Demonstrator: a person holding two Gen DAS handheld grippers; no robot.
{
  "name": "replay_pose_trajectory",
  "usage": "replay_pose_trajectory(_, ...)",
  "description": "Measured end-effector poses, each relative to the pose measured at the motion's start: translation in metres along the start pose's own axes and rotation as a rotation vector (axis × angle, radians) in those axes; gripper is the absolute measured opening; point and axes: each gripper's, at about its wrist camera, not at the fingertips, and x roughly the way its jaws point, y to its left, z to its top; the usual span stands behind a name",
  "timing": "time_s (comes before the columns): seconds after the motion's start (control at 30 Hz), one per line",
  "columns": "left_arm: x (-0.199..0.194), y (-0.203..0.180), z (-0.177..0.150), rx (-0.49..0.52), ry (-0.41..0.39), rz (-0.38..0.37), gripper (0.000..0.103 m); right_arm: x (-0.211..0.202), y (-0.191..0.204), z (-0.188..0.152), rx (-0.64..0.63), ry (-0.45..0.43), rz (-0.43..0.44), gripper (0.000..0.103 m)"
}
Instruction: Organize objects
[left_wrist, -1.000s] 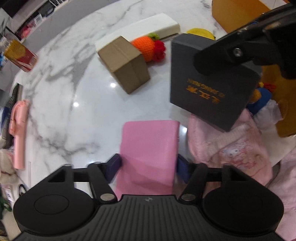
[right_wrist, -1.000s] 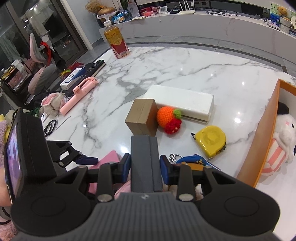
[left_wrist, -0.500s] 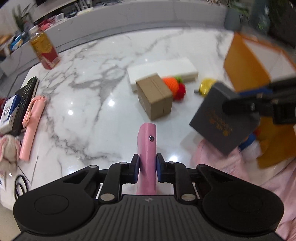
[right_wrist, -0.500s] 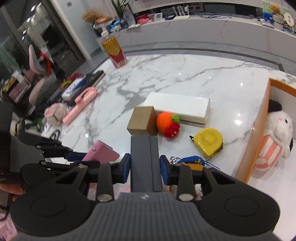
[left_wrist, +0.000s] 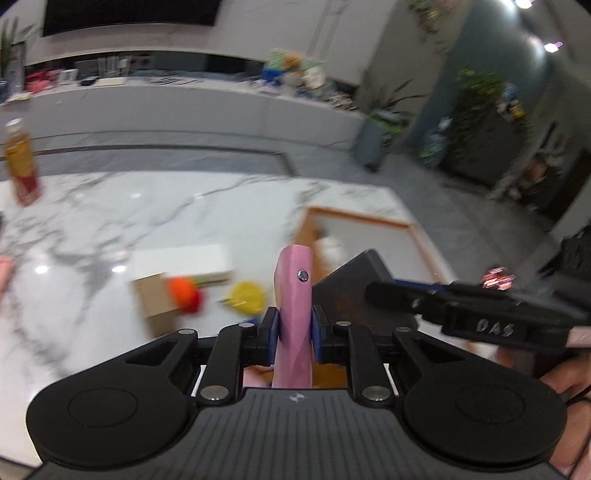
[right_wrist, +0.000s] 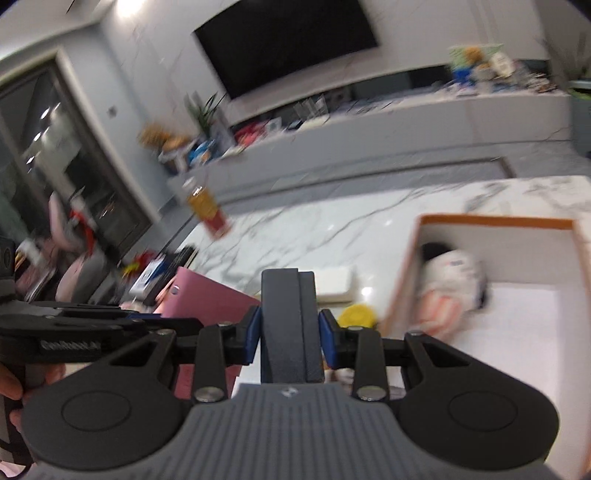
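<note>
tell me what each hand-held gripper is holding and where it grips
The left hand-held gripper clamps the pink wallet across its thin sides near the lower end. The right hand-held gripper clamps the dark grey box across its narrow edge.

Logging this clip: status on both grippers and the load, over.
Left gripper shut on pink wallet, edge-up. Right gripper shut on dark box. Both clear of the table; orange bin ahead, plush toy already inside.

A home living room. A large dark wall-mounted television (right_wrist: 288, 40) hangs above a long low counter (right_wrist: 406, 107) cluttered with toys, near potted plants (left_wrist: 391, 107). A white marble table (left_wrist: 147, 206) fills the foreground.
</note>
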Motion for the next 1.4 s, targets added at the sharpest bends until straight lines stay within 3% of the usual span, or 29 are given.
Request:
replay_pose_trajectory(0.13,0.022,-0.033,0.005,-0.018,0.017,-0.101,0.021,-0.038,-0.032,-0.004,0.056,-0.051,-0.084,0.035)
replay_pose_trajectory(0.33,0.09,-0.059,-0.002,-0.079,0.108,-0.162,0.021,-0.063,-0.086,-0.025,0.179,-0.049,-0.201,0.035)
replay_pose_trajectory(0.5,0.143,-0.068,-0.012,-0.058,0.202,-0.086,0.021,-0.051,-0.112,-0.038,0.227,-0.006,-0.224,0.035)
replay_pose_trajectory(0.77,0.163,-0.07,-0.031,-0.027,0.28,0.035,0.021,-0.016,-0.124,-0.055,0.279,0.076,-0.201,0.035)
replay_pose_trajectory(1.07,0.17,-0.081,-0.032,0.04,0.333,0.101,0.021,0.013,-0.128,-0.066,0.322,0.186,-0.208,0.035)
replay_pose_trajectory(1.4,0.173,-0.081,-0.03,0.035,0.366,0.093,0.025,0.02,-0.13,-0.073,0.359,0.222,-0.209,0.035)
